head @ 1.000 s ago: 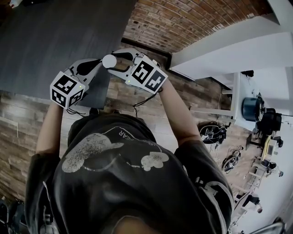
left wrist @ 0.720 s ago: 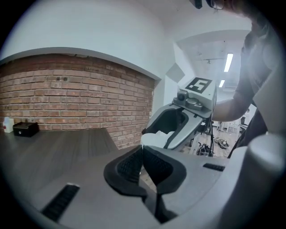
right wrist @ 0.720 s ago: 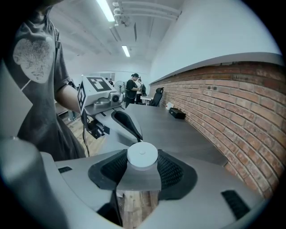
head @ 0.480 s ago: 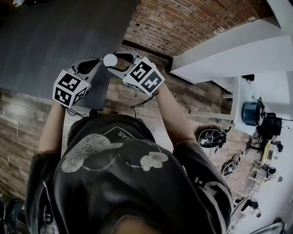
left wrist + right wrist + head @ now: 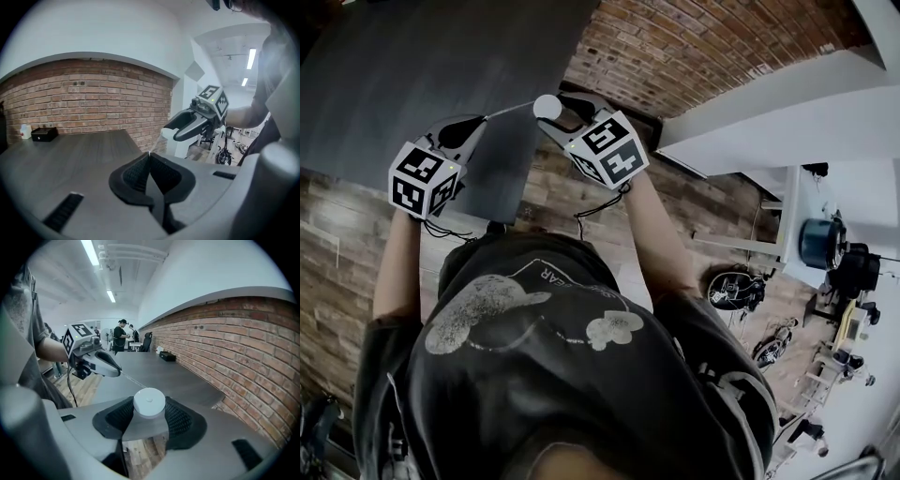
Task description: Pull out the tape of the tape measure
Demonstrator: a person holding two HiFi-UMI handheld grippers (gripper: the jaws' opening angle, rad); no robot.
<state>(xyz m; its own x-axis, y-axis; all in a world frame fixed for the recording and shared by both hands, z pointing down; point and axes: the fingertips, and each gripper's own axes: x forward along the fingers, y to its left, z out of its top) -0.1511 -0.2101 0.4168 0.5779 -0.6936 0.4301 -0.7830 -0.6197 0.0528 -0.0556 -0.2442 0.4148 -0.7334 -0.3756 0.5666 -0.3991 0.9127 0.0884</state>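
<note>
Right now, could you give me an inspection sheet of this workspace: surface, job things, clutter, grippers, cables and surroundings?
Surface: dark grey table, running along a brick wall.
Job's things: round white tape measure; its thin tape is drawn out straight between the two grippers.
Clutter: black box and small white container at the table's far end, by the wall.
Grippers: left gripper shut on the tape's end; right gripper shut on the tape measure.
Cables: black cables hang below the grippers.
Surroundings: wooden floor; a person standing in the distance.
</note>
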